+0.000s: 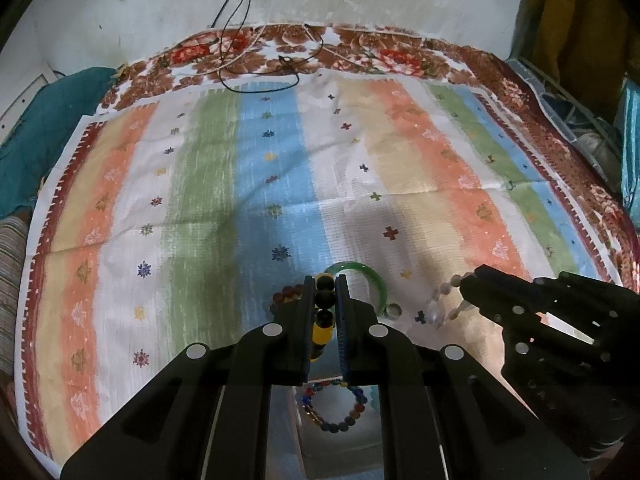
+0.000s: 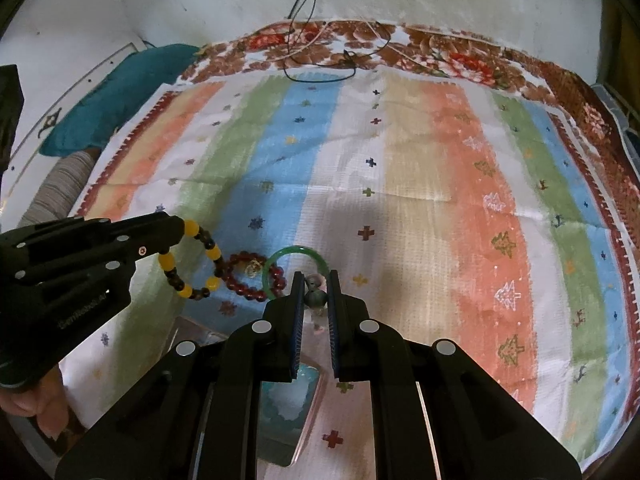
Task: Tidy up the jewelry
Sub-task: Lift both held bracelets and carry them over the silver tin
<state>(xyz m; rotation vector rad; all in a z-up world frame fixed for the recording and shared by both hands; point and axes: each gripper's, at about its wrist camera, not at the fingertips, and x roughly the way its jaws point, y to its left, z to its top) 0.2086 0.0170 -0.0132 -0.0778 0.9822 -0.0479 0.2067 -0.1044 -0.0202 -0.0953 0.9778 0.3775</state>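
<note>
Striped cloth [image 1: 208,168] in orange, green, blue, white covers floral blanket [image 1: 360,52], largest thing in view. Clear tray [image 2: 308,400] sits below both grippers, multicoloured bead bracelet [image 1: 340,412] inside. Left gripper [image 1: 325,292] clamped on yellow-and-dark bead bracelet [image 2: 200,260], loop hanging above cloth. Right gripper [image 2: 316,288] closed on pale bead bracelet [image 1: 442,300]. Green bangle [image 2: 296,256] lies on cloth, touching dark red bead bracelet [image 2: 248,276]. Small ring [image 1: 393,311] rests just beside bangle.
</note>
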